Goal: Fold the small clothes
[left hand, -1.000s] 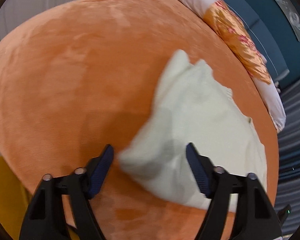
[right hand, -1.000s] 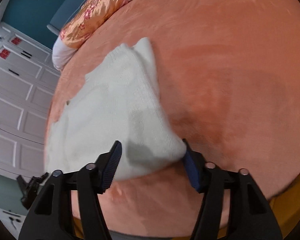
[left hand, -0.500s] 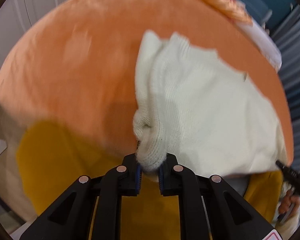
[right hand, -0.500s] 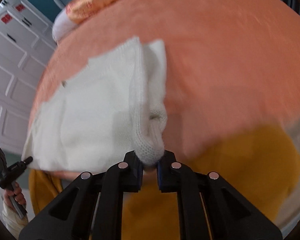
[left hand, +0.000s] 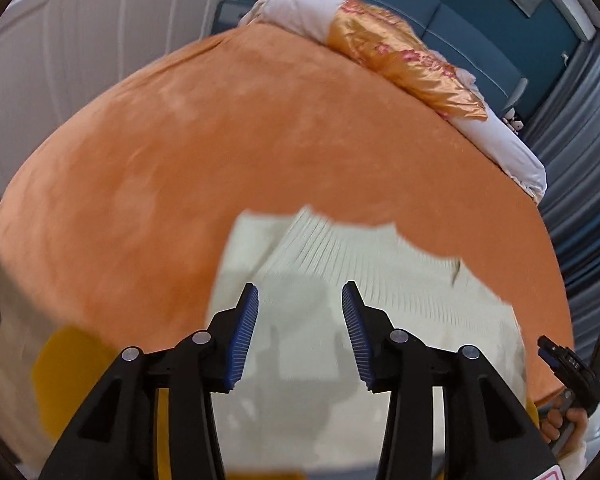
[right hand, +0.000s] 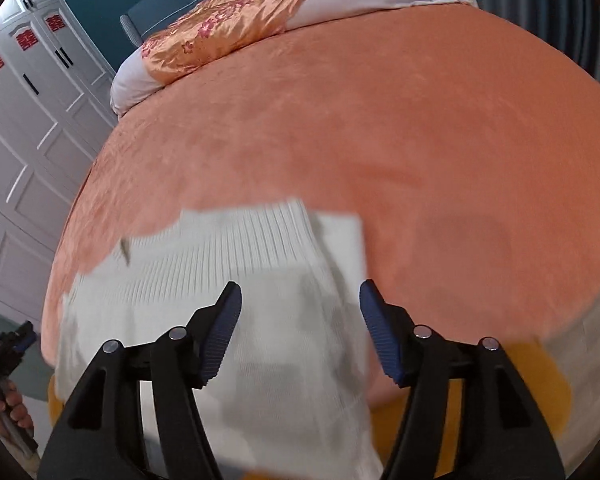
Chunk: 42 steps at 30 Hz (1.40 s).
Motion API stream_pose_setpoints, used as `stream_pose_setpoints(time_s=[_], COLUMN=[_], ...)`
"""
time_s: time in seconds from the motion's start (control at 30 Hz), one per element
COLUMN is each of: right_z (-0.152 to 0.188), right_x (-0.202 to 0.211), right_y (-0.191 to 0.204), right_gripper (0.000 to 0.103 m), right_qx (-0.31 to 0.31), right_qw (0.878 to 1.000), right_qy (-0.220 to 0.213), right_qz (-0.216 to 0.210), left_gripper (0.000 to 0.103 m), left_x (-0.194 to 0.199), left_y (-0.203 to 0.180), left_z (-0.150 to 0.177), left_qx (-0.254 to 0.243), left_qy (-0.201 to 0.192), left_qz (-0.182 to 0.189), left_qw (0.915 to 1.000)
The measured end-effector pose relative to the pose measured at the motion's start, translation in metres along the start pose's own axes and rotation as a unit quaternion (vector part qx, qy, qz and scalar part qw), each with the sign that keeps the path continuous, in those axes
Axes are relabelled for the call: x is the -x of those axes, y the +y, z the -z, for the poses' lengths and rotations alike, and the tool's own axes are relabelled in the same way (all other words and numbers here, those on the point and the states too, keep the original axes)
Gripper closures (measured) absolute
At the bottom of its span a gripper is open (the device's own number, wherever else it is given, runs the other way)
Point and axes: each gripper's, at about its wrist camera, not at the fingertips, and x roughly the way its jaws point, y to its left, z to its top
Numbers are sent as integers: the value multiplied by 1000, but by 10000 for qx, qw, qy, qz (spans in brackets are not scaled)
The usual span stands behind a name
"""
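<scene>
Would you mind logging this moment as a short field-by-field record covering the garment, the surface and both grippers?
garment: white knit garment, lying on the bed near its front edge, image blurred
surface: orange bedspread
left gripper: left gripper open, above the garment, holding nothing
right gripper: right gripper open, above the garment, holding nothing
background: satin pillow at the far end of the bed; white wardrobe beside the bed
fold state: one ribbed layer lies over a flatter layer; further detail cannot be told

both grippers (left hand: 300, 328) (right hand: 300, 330) released the white garment (left hand: 340, 280).
</scene>
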Motion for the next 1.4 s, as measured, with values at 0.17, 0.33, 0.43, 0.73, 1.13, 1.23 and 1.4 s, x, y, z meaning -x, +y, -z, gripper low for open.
stream_pose_setpoints(time_s=[0.17,0.33,0.43,0.73,1.13,1.23,1.4], right_z=[-8,-9,-8,-2,101,95,87], right_x=[-57,1,-42,3,-44,-44,-21], right_y=[-5,17,-4,27,177,136,65], right_gripper=[93,94,92,86,87,89,97], right_qx=[-191,240,52,-93,2161,1703,963], right_qw=[9986,9985,9995,9978,9707,9815,9933], right_qy=[502,-483,107,-480,789,787,639], right_qz=[-3,-134,275,445,-696,-380,-76], left_gripper=[62,69,64,66,65,65,65], left_x=[-65,-82,-94,-76,-73,-71,-73], left_y=[-11,-17,-14,-27,-101,-96,-97], left_z=[-6,4,8,8,65,66,67], left_qx=[-68,-571,-635,-681,-1277,-1295,-1287], left_qy=[520,660,603,495,927,900,909], left_qz=[-28,-602,-753,-1021,-235,-220,-247], left_qw=[9986,9944,9933,9912,9872,9872,9872])
